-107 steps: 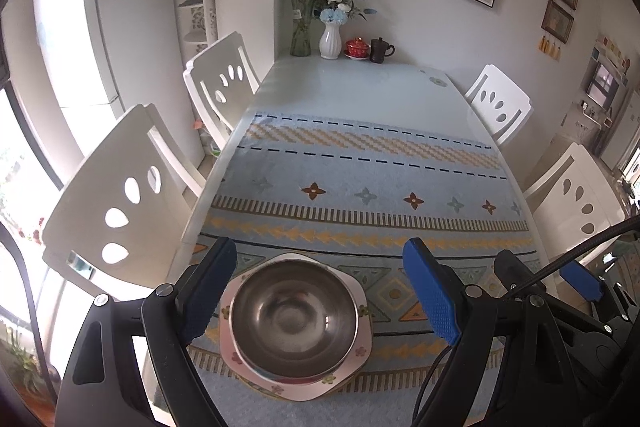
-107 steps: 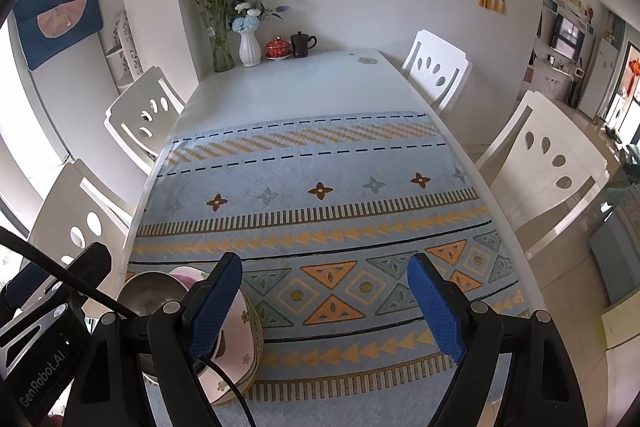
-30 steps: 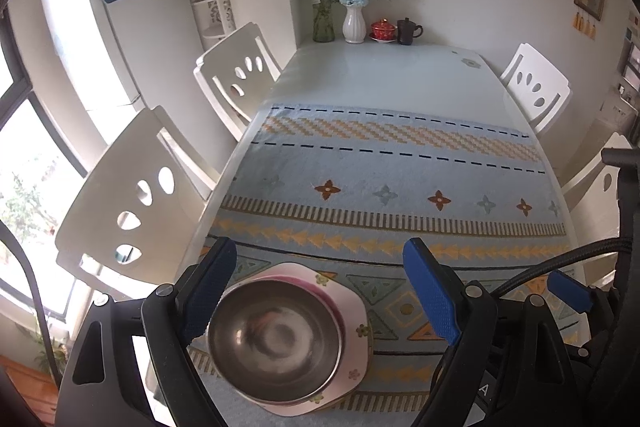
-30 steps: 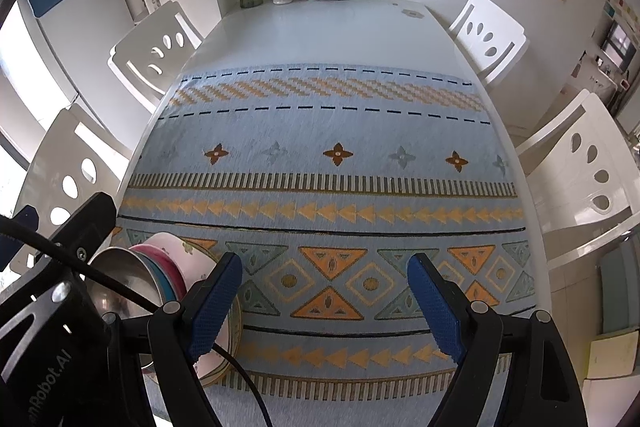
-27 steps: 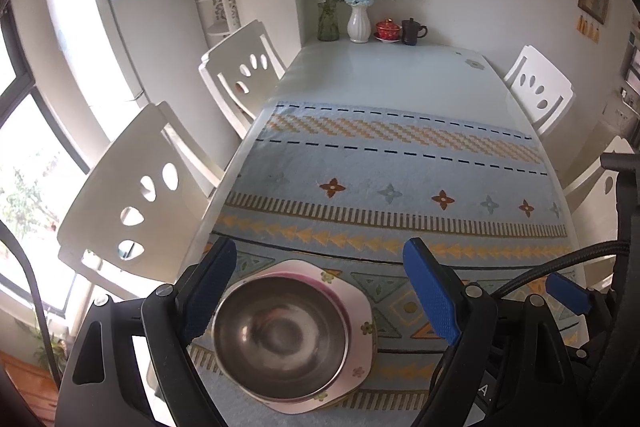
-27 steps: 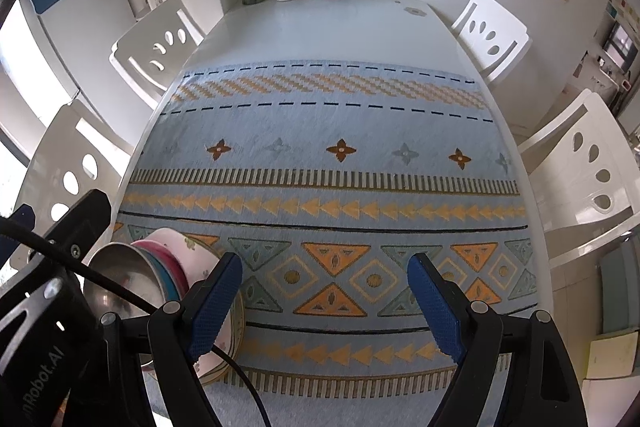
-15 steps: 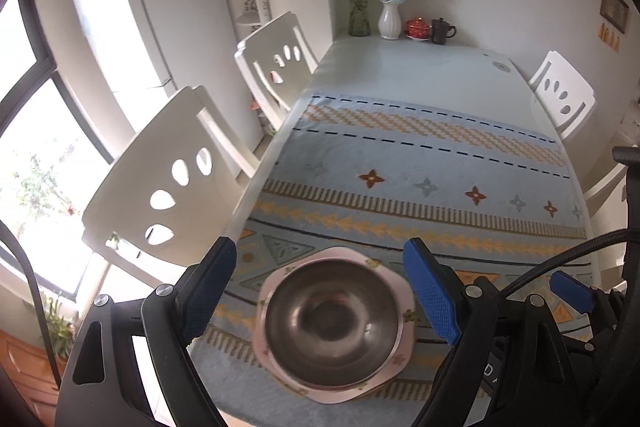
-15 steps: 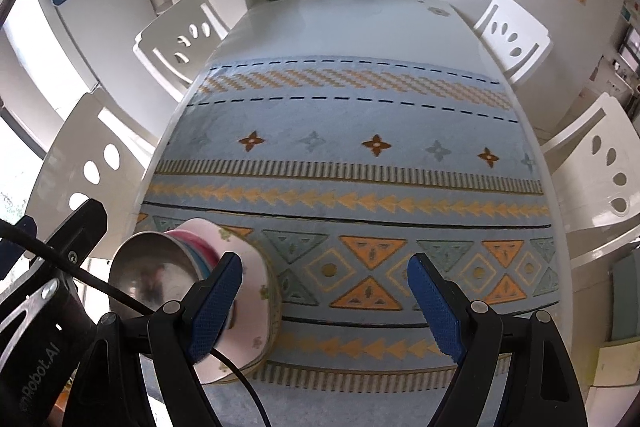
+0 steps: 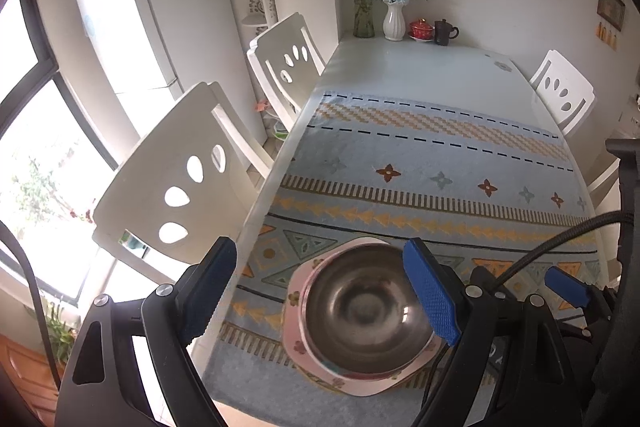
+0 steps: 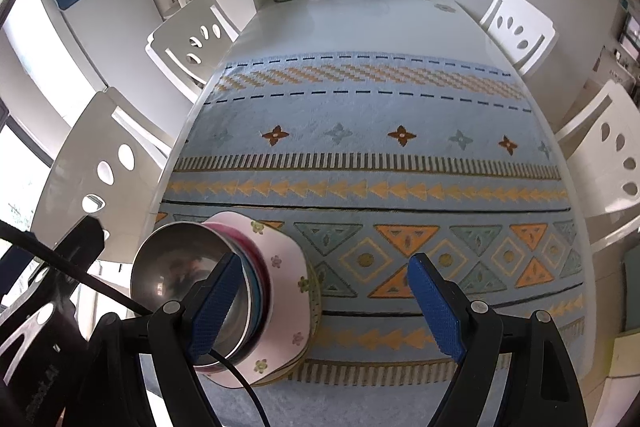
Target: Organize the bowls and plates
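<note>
In the lower centre of the left wrist view, a shiny stainless-steel bowl [image 9: 362,311] is sitting nested on top of a pink, flower-printed plate with a wavy rim [image 9: 294,331], and both are resting on the light-blue patterned tablecloth with orange triangles [image 9: 420,163] near the table's near edge. The right wrist view is showing the same stack at lower left, with a red bowl [image 10: 244,247] and a blue-rimmed bowl [image 10: 256,291] sandwiched between the steel one and the plate.

The left gripper [image 9: 320,291] is standing wide, holding nothing; its blue-padded right finger is overlapping the bowl's right rim in the picture, while its left finger is hanging off to the left of the stack, over the table edge. The right gripper [image 10: 320,303] is likewise spread wide and gripping nothing, its left finger lying in front of the stack and its right finger hovering over bare cloth.

At the top of both views, a white ribbed vase of blue flowers [image 9: 394,21] is standing at the table's far end.
</note>
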`<action>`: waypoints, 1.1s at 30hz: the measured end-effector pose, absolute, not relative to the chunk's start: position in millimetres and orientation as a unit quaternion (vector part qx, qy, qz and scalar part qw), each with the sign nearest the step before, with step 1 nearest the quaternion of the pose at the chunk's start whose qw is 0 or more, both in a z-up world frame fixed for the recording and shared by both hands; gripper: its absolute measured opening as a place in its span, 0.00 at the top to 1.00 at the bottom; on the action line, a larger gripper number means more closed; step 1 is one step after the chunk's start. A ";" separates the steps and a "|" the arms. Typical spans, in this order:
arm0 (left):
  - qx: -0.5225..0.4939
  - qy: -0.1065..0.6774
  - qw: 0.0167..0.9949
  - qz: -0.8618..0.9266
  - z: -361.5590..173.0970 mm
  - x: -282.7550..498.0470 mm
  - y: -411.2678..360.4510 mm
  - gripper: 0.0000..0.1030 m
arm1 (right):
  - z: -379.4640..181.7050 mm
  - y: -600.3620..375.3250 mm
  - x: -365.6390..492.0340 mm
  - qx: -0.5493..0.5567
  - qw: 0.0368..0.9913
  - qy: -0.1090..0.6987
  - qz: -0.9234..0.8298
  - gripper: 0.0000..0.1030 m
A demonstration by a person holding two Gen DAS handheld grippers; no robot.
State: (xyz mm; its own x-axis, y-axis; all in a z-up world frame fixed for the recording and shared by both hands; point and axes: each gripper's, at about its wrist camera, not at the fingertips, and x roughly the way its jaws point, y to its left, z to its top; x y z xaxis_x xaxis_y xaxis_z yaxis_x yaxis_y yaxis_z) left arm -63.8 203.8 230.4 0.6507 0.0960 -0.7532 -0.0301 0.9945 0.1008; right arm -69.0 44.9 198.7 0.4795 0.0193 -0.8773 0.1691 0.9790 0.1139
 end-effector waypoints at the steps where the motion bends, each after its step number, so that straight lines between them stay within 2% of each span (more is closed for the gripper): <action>1: 0.041 0.415 0.908 0.037 230.8 -64.3 206.2 0.18 | 199.0 46.8 -69.7 0.095 0.857 0.505 -0.048 0.19; 14: 0.031 0.415 0.908 0.053 228.7 -68.9 241.2 0.18 | 200.1 83.0 -68.9 0.075 0.861 0.501 -0.040 0.19; 33: 0.036 0.418 0.907 0.034 224.1 -69.7 233.6 0.18 | 197.6 82.4 -74.5 0.071 0.860 0.503 -0.057 0.19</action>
